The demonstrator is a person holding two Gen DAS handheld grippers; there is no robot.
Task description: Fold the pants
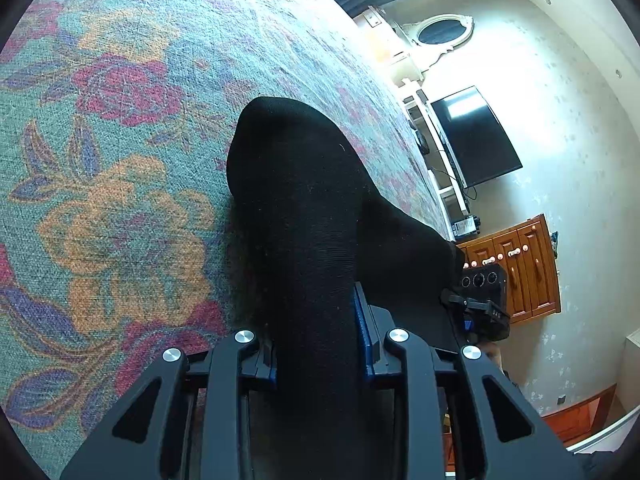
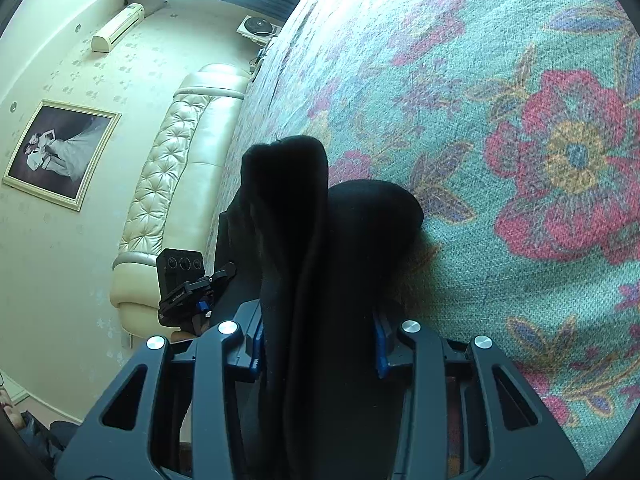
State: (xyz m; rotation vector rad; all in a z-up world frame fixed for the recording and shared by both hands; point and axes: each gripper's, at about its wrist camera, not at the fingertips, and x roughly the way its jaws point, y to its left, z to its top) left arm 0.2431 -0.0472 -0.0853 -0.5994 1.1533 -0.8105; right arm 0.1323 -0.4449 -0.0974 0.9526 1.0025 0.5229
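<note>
Both grippers, left (image 1: 320, 344) and right (image 2: 318, 344), clenched on bunched, ribbed black pants (image 1: 296, 200) above floral bedspread (image 1: 120, 160).

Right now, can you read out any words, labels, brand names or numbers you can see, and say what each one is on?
No text here can be read for certain.
Small pale lettering on the black clamp under the other gripper's camera: too small to read.
Marking on the same kind of clamp in the right wrist view: blurred.
Label on the small box below the television: unreadable.
</note>
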